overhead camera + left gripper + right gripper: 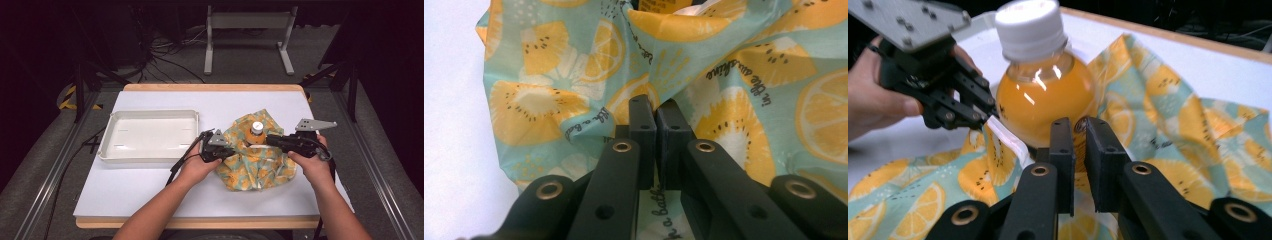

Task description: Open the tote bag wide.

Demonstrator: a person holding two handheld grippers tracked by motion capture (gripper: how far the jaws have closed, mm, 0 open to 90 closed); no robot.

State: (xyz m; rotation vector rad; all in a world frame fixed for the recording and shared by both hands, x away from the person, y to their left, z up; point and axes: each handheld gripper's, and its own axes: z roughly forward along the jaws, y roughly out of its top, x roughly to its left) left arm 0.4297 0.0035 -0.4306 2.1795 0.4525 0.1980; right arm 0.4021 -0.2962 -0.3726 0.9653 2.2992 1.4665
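Cloth (257, 162): teal fabric printed with orange citrus slices and dark script, bunched in folds at the table's right-centre. Landmark for what follows.
Bottle (256, 131): stands upright in the middle of the cloth, folds heaped round its base. Orange liquid, white cap. In the right gripper view (1040, 95) its shoulder and cap rise clear of the fabric.
Left gripper (226, 149): at the cloth's left edge, held in the person's left hand (196, 167). Left gripper view (655, 117) has the jaws drawn together on a fold of cloth, fabric pinched between the pads and pulled up into a ridge. The right gripper view shows the same gripper (990, 111) beside the bottle, tips on a white-hemmed edge of cloth lifted against the bottle's side.
Right gripper (270, 139): over the cloth's right half, pointing left toward the bottle, held in the right hand (312, 162). Its own view (1077, 131) shows the jaws close but with a narrow gap, nothing pinched; bottle just beyond the tips. Whether the tips touch the bottle I cannot tell.
Tray (112, 150): white, shallow, left of the cloth, near but apart from it.
Table (150, 195): white top with a wood rim; cloth, bottle and tray all rest on it.
Forearms: both come in from the near edge, one to each side of the cloth.
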